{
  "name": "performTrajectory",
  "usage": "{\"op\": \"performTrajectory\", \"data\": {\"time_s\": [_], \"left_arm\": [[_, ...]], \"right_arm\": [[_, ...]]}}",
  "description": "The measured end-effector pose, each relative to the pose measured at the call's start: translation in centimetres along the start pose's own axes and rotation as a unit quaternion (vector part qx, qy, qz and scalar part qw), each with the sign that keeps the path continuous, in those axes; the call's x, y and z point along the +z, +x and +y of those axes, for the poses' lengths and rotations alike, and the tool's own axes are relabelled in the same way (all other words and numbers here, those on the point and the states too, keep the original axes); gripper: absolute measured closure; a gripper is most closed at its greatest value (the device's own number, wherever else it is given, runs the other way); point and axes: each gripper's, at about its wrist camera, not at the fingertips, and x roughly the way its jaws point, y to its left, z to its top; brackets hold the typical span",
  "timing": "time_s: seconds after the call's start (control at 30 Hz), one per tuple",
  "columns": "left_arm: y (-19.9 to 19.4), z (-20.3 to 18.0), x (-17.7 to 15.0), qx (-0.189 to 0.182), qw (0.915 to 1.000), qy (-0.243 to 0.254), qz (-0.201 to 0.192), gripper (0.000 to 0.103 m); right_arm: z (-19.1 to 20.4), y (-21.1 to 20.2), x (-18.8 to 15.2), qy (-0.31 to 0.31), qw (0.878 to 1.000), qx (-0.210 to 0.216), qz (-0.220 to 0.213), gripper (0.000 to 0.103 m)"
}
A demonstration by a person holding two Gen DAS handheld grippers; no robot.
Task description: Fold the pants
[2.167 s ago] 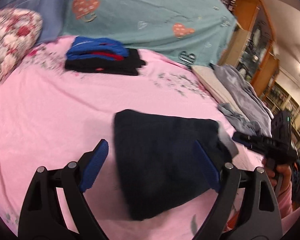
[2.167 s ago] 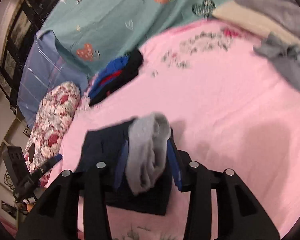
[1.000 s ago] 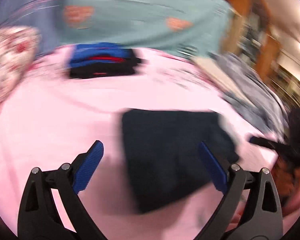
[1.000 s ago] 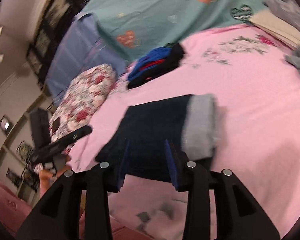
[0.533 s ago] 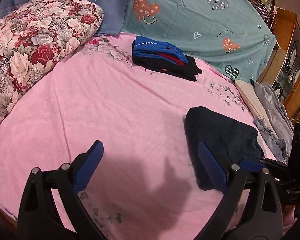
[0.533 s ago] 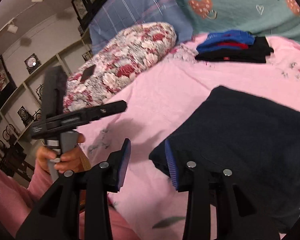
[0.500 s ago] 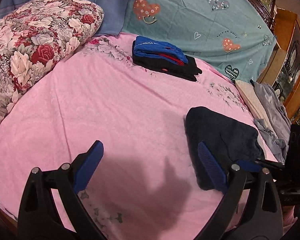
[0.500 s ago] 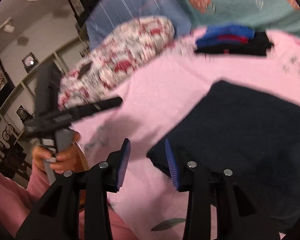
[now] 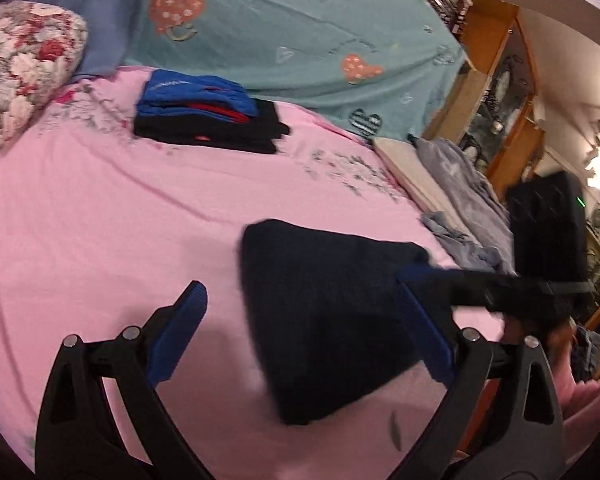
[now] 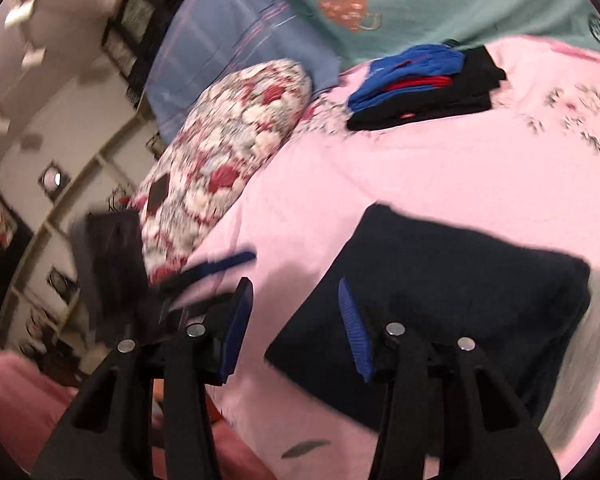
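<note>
The dark navy, thick-looking folded pants (image 9: 332,312) lie as a compact packet on the pink floral bedsheet (image 9: 100,220), near its front edge, well apart from the stack of blue, red and black folded clothes (image 9: 208,120) by the teal heart-print cover. The left gripper (image 9: 300,336) hovers with its blue-padded fingers spread wide around the packet's near left corner, and the right gripper (image 10: 296,324) also stands parted and empty over the opposite near corner. The cloth looks soft, limp and fairly light, so I judge it would sag or unfold if pinched by one layer; a safer hold takes every layer together at a folded edge or corner.
</note>
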Motion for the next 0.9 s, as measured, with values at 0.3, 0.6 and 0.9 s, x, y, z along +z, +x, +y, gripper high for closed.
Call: {"op": "performTrajectory", "data": {"time_s": [0.3, 0.6, 0.9], "left_arm": [[4.4, -4.5, -4.0, -0.099, 0.9917, 0.033, 0.075, 0.006], [7.4, -5.7, -5.0, -0.081, 0.9893, 0.062, 0.105, 0.006], [6.2, -5.3, -4.5, -0.103, 0.9901, 0.043, 0.085, 0.006]], "right_arm": [[-3.3, 9.8, 6.2, 0.013, 0.985, 0.042, 0.169, 0.066], [-6.6, 7.6, 7.9, 0.001, 0.993, -0.066, 0.1, 0.087], [-5.2, -4.2, 0.7, -0.002, 0.999, 0.012, 0.046, 0.074]]}}
